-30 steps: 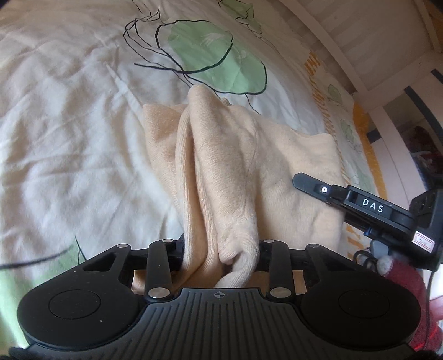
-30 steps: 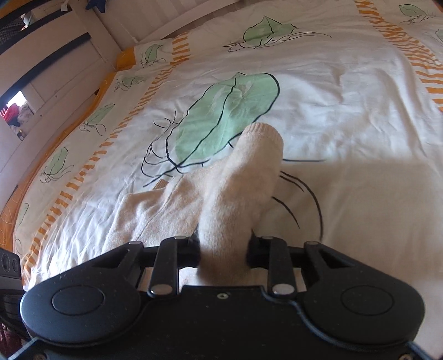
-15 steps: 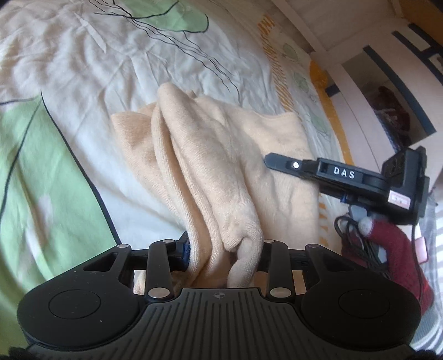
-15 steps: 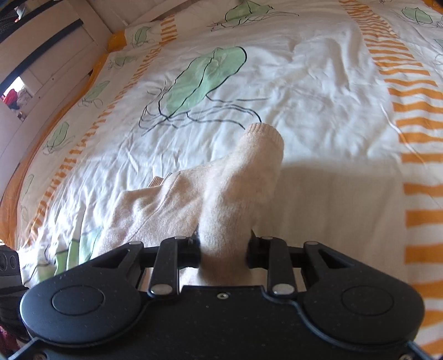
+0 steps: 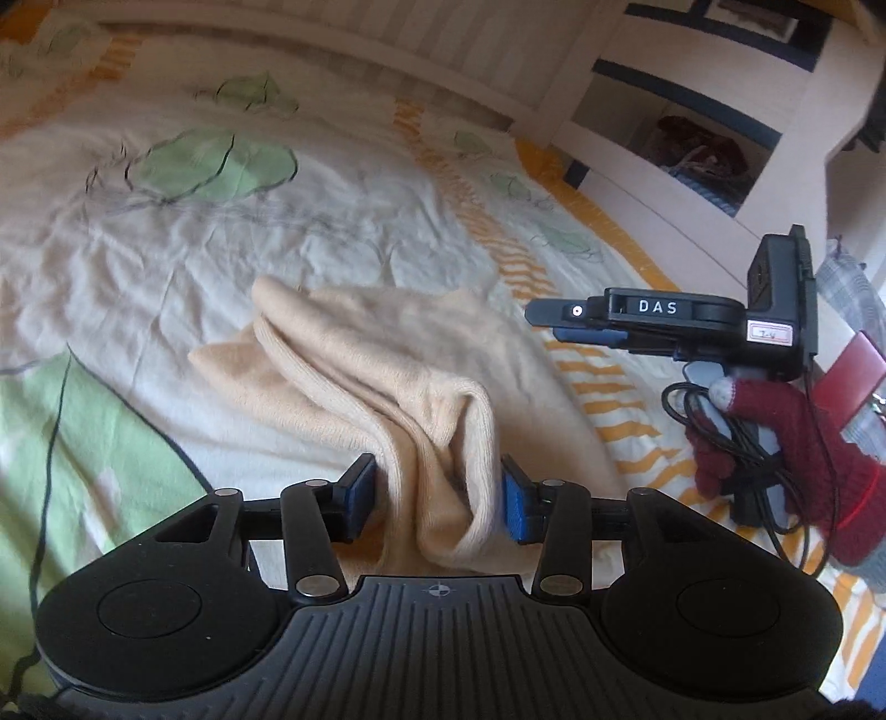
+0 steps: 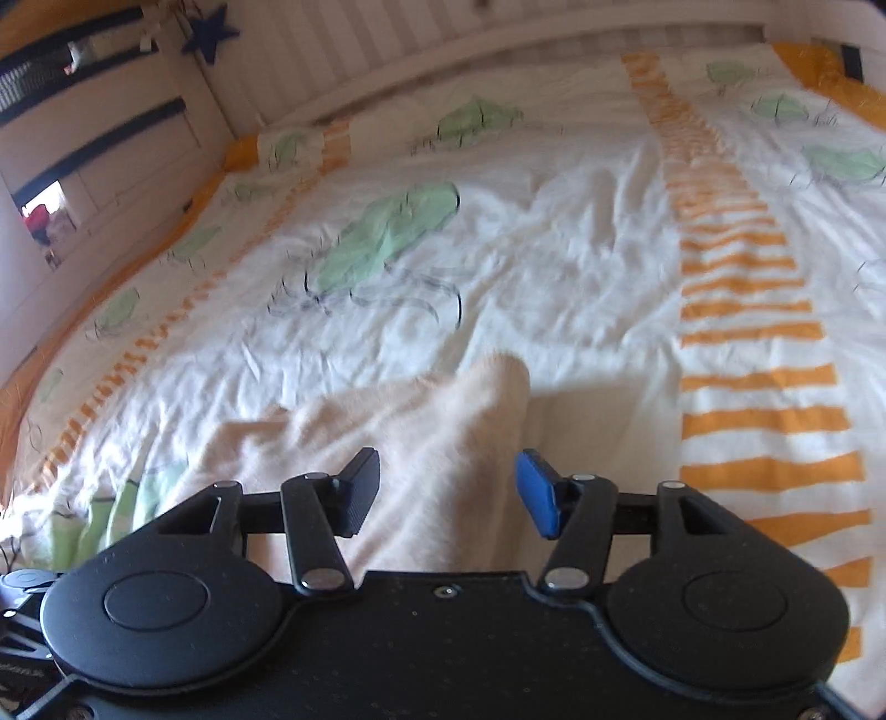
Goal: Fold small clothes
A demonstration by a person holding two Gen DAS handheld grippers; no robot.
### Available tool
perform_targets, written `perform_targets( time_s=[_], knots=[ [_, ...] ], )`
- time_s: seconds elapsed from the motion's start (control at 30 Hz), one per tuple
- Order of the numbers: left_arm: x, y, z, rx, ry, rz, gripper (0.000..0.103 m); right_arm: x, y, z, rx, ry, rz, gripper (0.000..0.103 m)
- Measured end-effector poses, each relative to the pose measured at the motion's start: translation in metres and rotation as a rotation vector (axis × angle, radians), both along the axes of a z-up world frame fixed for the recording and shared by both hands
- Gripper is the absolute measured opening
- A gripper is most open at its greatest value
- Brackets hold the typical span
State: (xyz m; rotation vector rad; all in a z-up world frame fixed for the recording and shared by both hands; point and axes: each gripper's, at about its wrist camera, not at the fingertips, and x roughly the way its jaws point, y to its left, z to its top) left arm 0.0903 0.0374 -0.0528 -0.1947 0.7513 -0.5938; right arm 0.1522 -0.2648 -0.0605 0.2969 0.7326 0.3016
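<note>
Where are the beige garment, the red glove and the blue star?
beige garment (image 5: 387,382), left wrist view, its bunched middle.
red glove (image 5: 797,443), left wrist view, its palm.
blue star (image 6: 210,30), right wrist view, its centre.

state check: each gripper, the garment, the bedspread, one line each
left gripper: jaws opening, bunched cloth between the pads, no longer pinched
right gripper: jaws opening, clear gap at its blue pad, cloth lying between
beige knit garment: partly folded, bunched in ridges, resting on the bed
bedspread: wrinkled, spread under the garment
gloved hand: wrapped around the right gripper's handle
</note>
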Motion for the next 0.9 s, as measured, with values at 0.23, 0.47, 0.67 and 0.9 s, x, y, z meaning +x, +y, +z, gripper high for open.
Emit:
perform_targets(
  time_s=[0.23, 0.47, 0.67, 0.9],
  knots=[
    [-0.015, -0.028, 0.049, 0.146, -0.241, 0.117, 0.050, -0.032, 0.003, 0.009, -0.090, -0.071, -0.026, 0.051],
    [0.028, -0.058, 0.006, 0.350, -0.153, 0.185, 0.051, -0.036, 0.026, -0.003, -0.180, -0.062, 0.054, 0.024],
    [0.039, -0.043, -0.022, 0.357, -0.007, 0.192, 0.053, -0.039, 0.033, -0.022, -0.221, 0.010, 0.094, 0.024],
    [0.006, -0.020, 0.007, 0.352, -0.079, 0.241, 0.057, -0.064, 0.020, -0.002, -0.163, -0.042, 0.010, 0.032]
  ],
)
